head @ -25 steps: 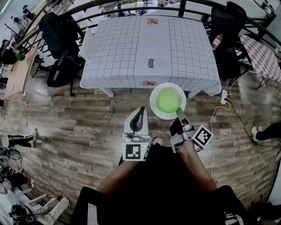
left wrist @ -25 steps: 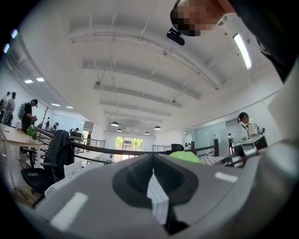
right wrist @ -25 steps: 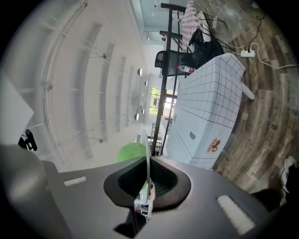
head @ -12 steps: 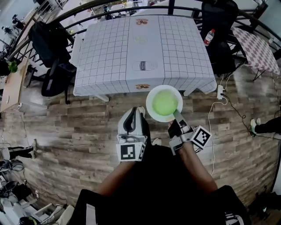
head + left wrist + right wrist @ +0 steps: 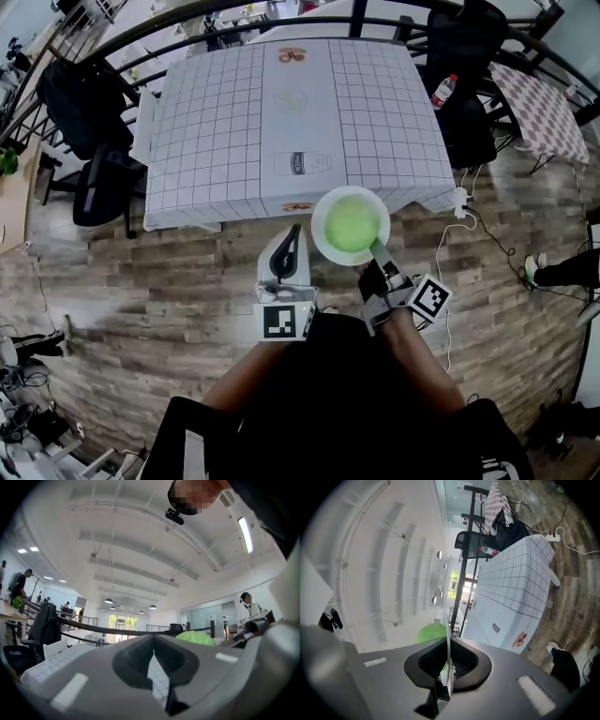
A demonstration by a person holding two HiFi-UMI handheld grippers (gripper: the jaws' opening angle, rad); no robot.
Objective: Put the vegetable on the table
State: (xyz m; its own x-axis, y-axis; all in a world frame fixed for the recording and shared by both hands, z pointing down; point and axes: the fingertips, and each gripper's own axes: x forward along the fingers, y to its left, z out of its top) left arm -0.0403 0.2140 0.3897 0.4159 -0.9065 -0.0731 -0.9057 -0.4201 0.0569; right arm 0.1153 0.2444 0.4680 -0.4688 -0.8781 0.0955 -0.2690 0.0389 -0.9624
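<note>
- The right gripper has its jaws closed on the near rim of a white plate. In the right gripper view the plate runs edge-on between the jaws.
- The vegetable, a pale green leafy lump, lies in the middle of the plate, just ahead of the right gripper's tips. From that gripper it shows as a green mound just to the left of the plate's rim.
- The left gripper is beside the plate, to the right gripper's left. Its jaws are together, with only a thin slit between them and nothing held.
- From the left gripper the vegetable rises ahead and to the right.
- Ahead of both grippers stands the table under a white cloth with a grid pattern and small printed pictures. In the head view the plate overlaps its near edge.
- A black chair draped with dark clothing stands at the table's left, off to the left of the left gripper.
- Another dark chair stands at the table's right, ahead of the right gripper, with a bottle at the table's edge.
- A white power strip and its cable lie on the wooden floor, just right of the plate.
- A dark railing curves behind the table.
</note>
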